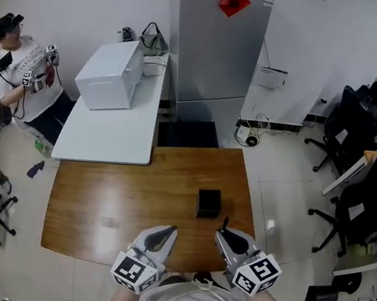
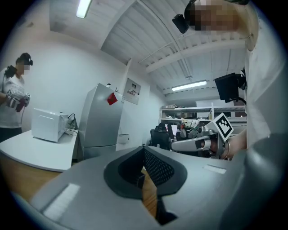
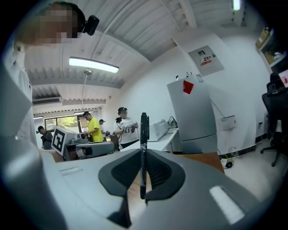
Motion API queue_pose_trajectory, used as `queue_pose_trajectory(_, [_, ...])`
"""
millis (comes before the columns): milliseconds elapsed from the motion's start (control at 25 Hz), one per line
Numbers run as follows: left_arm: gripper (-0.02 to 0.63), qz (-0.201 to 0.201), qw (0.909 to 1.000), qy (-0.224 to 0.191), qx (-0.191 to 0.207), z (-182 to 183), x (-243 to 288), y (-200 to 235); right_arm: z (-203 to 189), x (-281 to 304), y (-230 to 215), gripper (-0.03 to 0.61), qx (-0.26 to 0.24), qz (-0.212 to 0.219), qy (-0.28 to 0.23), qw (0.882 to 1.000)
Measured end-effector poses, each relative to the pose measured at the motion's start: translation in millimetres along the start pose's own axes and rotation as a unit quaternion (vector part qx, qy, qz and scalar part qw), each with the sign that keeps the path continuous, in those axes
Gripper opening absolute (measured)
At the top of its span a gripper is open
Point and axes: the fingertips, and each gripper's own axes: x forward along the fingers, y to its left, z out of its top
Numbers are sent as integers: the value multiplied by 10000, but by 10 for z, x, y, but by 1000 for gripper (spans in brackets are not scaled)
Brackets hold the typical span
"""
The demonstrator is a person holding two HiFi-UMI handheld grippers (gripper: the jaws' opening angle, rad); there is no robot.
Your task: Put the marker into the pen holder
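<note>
A black square pen holder (image 1: 209,203) stands on the brown wooden table (image 1: 118,199), right of its middle. My right gripper (image 1: 227,237) hovers just in front of it, shut on a black marker (image 3: 143,150) that stands upright between the jaws; its tip (image 1: 224,223) pokes up in the head view. To its left my left gripper (image 1: 163,236) is over the table's near edge, its jaws shut with nothing between them (image 2: 145,170). The pen holder does not show in either gripper view.
A white table (image 1: 110,134) with a microwave (image 1: 112,74) adjoins the wooden table at the back left. A grey fridge (image 1: 219,42) stands behind. A person with grippers (image 1: 18,72) stands at far left. Office chairs (image 1: 356,199) are at right.
</note>
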Motion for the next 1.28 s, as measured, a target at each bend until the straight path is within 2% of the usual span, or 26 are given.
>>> queue_pose_trajectory(200, [14,-30,10000,10,-82,-2,159,12,74,180,-178,35,-108,21,-74,9999])
queue_pose_trajectory(440, [14,-51,9999,95,-81,-48,318,68,100,637,-789,35,-3,-450,-253,9987])
queue_pose_trajectory(720, [14,-8,9998,192,-105,-97,460,189,-146,1033,-1143,35,-302,-599,-33,9977])
queue_pose_trajectory(840, [14,52,9996,250,-135,-135,488,259,-249,1118,-1225,35,-188,-663,-22,9976])
queue_pose_trajectory(1040, [14,123,9990,367,-206,-169,564,371,-574,1270,-1377,37,33,-731,415,9965])
queue_pose_trajectory(1280, [14,181,9982,487,-304,-259,562,476,-948,1351,-1430,36,68,-894,787,9929])
